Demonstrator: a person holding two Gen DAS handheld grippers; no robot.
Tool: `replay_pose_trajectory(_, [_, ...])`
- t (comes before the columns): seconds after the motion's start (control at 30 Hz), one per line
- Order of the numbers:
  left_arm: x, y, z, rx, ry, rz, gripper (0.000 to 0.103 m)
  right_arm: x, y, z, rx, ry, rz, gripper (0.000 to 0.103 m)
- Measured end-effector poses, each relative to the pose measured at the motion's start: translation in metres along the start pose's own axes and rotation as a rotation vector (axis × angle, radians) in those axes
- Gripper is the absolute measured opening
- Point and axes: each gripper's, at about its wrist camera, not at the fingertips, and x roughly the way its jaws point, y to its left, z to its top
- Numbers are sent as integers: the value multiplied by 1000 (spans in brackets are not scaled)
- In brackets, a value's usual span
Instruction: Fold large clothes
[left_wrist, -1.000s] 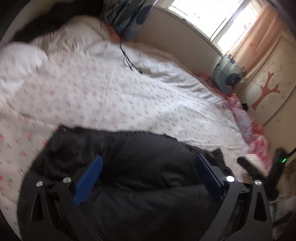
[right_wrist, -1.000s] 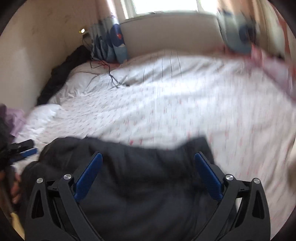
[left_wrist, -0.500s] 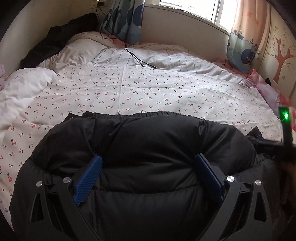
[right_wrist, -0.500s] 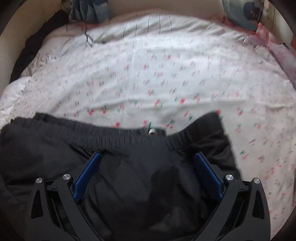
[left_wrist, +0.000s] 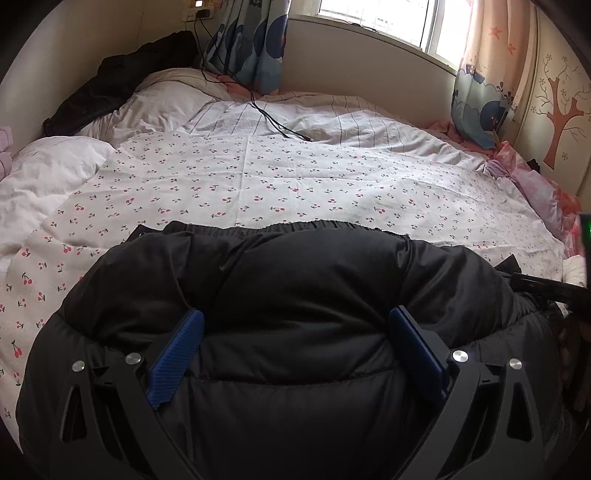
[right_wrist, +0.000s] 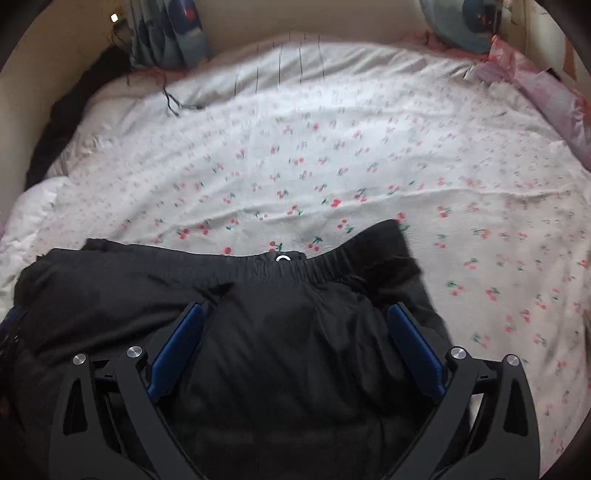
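My left tongs (left_wrist: 295, 332) stand wide, their blue pads spread well apart at the bottom of the left wrist view, with nothing pinched between them. Under and ahead of them, filling the lower half of the frame, lies the black puffer jacket (left_wrist: 288, 280), puffed up in thick quilted rolls on the bed. Its gathered elastic hem (left_wrist: 295, 226) runs across the middle of the frame where the black meets the cherry-print sheet (left_wrist: 295, 177). At the right edge of that view I see part of my other tool and a green light (left_wrist: 585, 230).

My right tongs (right_wrist: 295, 328) are wide too, both blue pads apart and gripping nothing. In this view the jacket (right_wrist: 288, 332) takes up the lower left and lower middle of the frame, flatter here, and its elastic hem shows a small metal snap (right_wrist: 282, 258) just above centre. A loose corner of the black fabric (right_wrist: 388, 240) rises a little right of centre, blurred.

The sheet spreads over the upper half of both views. A black cable (left_wrist: 273, 118) trails over the striped bedding at the top, dark clothing (left_wrist: 110, 88) is heaped at the upper left, and curtains (left_wrist: 251, 40) hang beside a bright window (left_wrist: 376, 18).
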Motion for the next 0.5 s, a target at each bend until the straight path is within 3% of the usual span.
replay_pose_trajectory(0.07, [0,-1,-1,0,-2,-3,96,-6,-7,-14,3,-16,-27,96])
replay_pose_trajectory(0.13, [-1,-1,-1,0,-4,-13,96,10,-21,-27,48,22,0,96])
replay_pose_trajectory(0.17, [-1,-2,-1,0,-7,-13,96,13,-28,-31,82,1,24,96])
replay_pose_trajectory(0.5, [-3,-4,-5,23,-32,5,96,12,-28,-31,84,15,28,96])
